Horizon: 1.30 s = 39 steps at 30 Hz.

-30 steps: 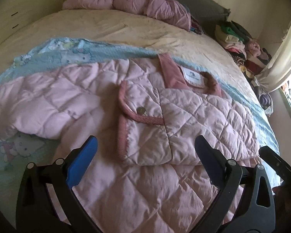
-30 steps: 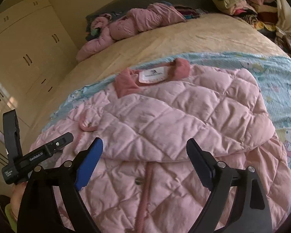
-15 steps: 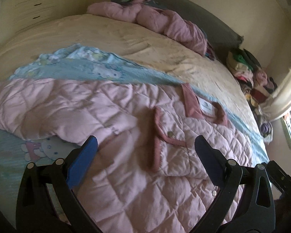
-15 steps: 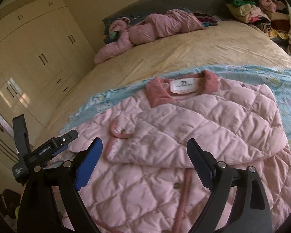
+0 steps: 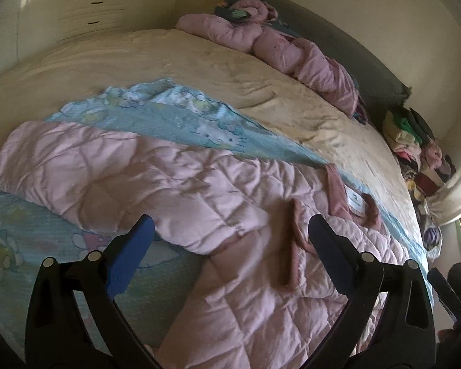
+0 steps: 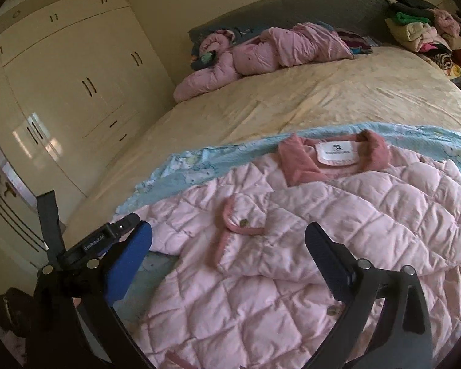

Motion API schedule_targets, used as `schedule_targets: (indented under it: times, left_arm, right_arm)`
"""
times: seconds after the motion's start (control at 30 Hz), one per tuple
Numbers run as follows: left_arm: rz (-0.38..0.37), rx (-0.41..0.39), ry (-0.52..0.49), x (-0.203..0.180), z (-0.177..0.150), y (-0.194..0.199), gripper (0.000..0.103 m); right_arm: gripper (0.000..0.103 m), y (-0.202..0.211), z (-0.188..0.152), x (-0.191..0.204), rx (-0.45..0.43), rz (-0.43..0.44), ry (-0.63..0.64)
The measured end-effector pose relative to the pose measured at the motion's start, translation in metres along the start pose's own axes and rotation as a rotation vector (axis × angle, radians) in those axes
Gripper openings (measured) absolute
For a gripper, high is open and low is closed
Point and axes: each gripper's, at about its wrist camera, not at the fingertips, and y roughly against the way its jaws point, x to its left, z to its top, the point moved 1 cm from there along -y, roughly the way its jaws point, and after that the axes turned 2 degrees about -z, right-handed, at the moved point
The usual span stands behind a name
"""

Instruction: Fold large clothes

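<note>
Both tools, left tool (image 5: 229, 246) and right tool (image 6: 229, 250), hover spread and empty over the pink quilted jacket (image 6: 338, 215) on the bed (image 6: 292, 101), collar (image 6: 335, 156) at twelve o'clock.

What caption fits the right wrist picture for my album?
Open right gripper hovers over a half-folded pink coat on the bed.

wide bed (image 6: 292, 104) under a beige cover, grey headboard (image 6: 292, 9) against a cream wall (image 5: 368, 6). glossy cream wardrobe (image 6: 61, 92) with dark handles along one side, catching daylight. pale curtain (image 5: 458, 190) by a bright window edge on the other.
</note>
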Motion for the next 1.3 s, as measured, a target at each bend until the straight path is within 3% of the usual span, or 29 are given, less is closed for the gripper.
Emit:
schedule_targets:
  times: [0.93, 1.3]
  left_arm:
    - [0.099, -0.039, 0.312, 0.121, 0.016, 0.015, 0.094]
    - [0.164, 0.014, 0.473, 0.189, 0.009, -0.004, 0.094]
  right_arm:
    - [0.099, -0.058, 0.003, 0.108, 0.061, 0.096, 0.179]
    - [0.099, -0.108, -0.03, 0.154, 0.183, 0.149, 0.298]
